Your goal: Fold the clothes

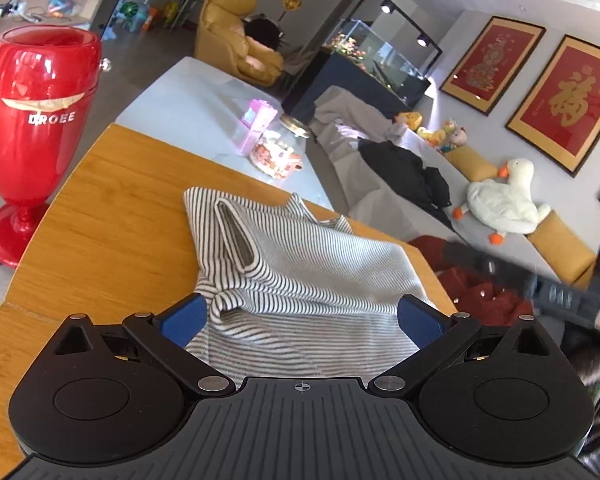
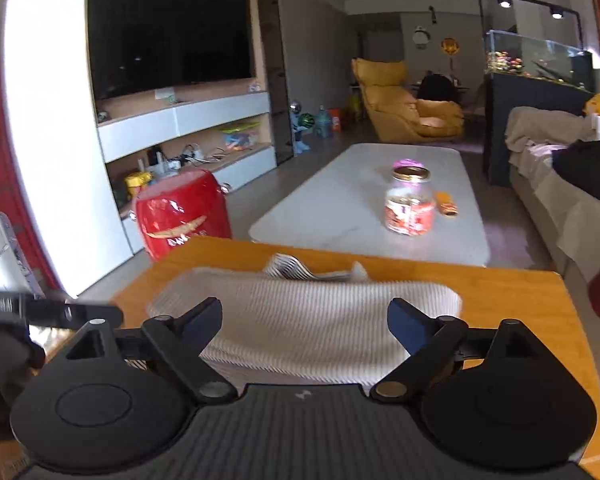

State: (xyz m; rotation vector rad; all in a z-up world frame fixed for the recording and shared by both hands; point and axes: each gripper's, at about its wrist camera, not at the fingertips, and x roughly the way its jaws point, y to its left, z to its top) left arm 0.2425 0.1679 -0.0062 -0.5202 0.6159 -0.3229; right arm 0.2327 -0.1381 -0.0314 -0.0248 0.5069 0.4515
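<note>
A striped grey-and-white garment (image 1: 300, 272) lay partly folded on a wooden table (image 1: 112, 232), with one sleeve doubled back over its body and a collar or hem poking up at the far side. The left gripper (image 1: 300, 320) hovered low over the near edge of the cloth, its blue-padded jaws spread wide and holding nothing. The right gripper (image 2: 304, 324) sat just as wide open over the same garment, cloth visible between its fingers but not pinched.

The likely trouble was the fold springing loose: with neither tong gripping, the raised sleeve could slide back, and a careless pinch might catch only the top layer and drag the stack askew. The garment's right side lay near the table's right edge, where a red garment (image 1: 476, 292) was heaped just beyond, so a push that way could tip fabric off the table.

Bare wood lay open to the left and beyond the cloth. A red vase-shaped bin (image 1: 36, 120) stood on the floor off the table's left corner, well apart, and a pale coffee table (image 2: 364, 200) with a jar (image 2: 410, 204) sat beyond the far edge
</note>
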